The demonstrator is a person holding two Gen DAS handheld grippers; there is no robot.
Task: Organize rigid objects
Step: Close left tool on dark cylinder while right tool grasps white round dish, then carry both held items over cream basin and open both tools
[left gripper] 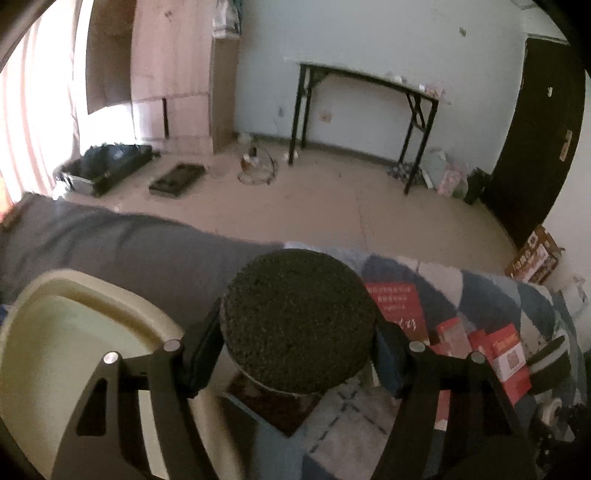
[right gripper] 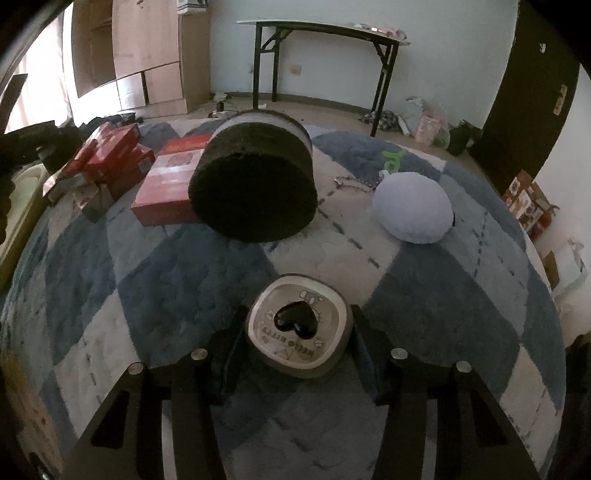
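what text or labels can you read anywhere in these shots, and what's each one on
"HELLO KITTY": on the lid of the small tin between the right hand-held gripper's fingers, seen upside down.
White print on the red boxes: too blurred to read.
QR code on a red card: nothing legible.
Printed carton by the door: too small to read.

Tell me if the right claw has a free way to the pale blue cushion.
Probably not yet: the right claw is shut on a small tin. The cushion lies unblocked on the rug, ahead and right.

blk folding table (right gripper: 325, 27) by wall, dark door (right gripper: 532, 85), checkered blanket (right gripper: 424, 295)
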